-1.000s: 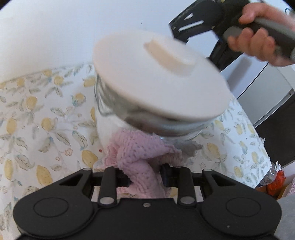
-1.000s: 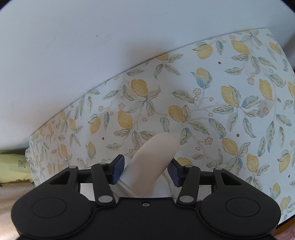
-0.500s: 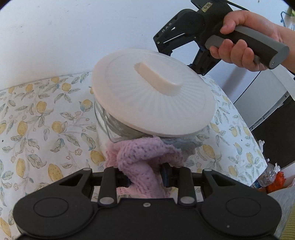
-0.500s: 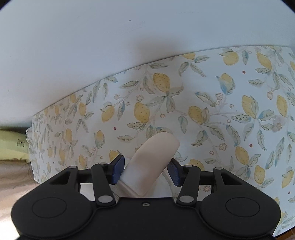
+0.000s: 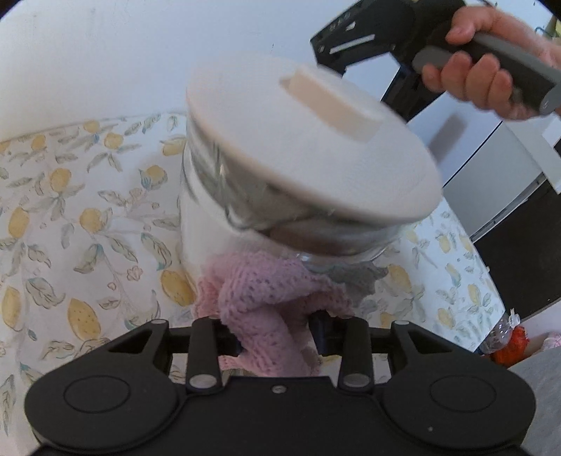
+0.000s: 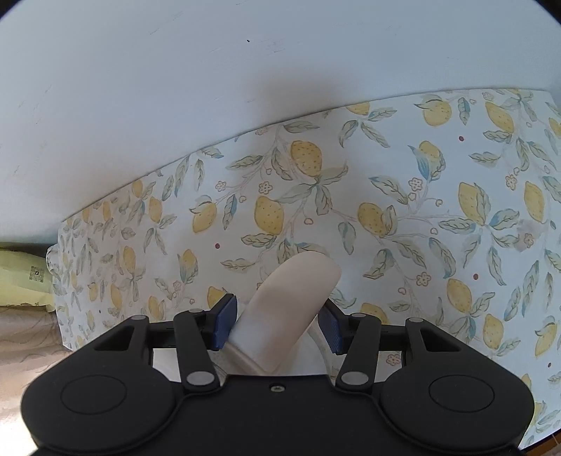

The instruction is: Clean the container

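Note:
A glass container (image 5: 210,196) with a white lid (image 5: 298,158) stands tilted over the lemon-print tablecloth (image 5: 70,210), blurred by motion. A pink knitted cloth (image 5: 266,291) is pressed against its lower glass wall. My left gripper (image 5: 273,333) grips that cloth while its jaws are opening. A hand (image 5: 480,80) holds the right gripper's body (image 5: 385,31) behind the lid, and its fingertips are hidden there. In the right wrist view my right gripper (image 6: 277,322) is shut on a cream rounded part (image 6: 294,298), apparently part of the container.
A white wall runs behind the table. The table's left edge (image 6: 59,280) drops to a yellow-green item (image 6: 21,277) below. On the right are white cabinet fronts (image 5: 491,158), dark floor and a plastic bottle with something orange (image 5: 505,336).
The lidded container has swung closer and tipped further toward the right, now blurred. The pink cloth stays against its lower wall. In the right wrist view the tablecloth has drifted slightly.

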`<state>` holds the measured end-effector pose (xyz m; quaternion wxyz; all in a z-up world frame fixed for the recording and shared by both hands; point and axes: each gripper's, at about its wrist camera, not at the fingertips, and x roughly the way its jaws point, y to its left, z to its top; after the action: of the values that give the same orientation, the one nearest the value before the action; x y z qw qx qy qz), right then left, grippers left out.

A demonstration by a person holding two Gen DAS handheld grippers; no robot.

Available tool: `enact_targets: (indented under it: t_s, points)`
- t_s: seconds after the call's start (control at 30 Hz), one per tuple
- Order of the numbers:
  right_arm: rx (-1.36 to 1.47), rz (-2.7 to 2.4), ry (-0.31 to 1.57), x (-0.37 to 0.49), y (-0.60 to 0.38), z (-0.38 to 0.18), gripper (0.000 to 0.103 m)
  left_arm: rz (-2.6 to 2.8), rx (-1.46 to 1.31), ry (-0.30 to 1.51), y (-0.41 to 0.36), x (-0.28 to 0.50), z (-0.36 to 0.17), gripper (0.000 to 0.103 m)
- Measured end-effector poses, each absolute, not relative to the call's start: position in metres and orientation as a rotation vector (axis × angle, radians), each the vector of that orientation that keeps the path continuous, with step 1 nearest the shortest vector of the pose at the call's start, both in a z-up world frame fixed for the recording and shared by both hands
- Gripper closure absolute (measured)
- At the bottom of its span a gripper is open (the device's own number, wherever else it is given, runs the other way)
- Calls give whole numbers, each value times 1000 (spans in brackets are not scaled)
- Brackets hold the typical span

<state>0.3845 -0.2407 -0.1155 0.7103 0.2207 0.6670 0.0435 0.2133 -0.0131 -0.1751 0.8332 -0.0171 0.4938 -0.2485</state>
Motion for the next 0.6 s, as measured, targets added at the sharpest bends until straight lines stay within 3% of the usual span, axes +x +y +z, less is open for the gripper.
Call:
enact_targets:
  t_s: [0.6]
  points:
    - [453, 74, 1472, 382, -233, -108, 46, -570, -33, 1097, -10, 223, -224, 74]
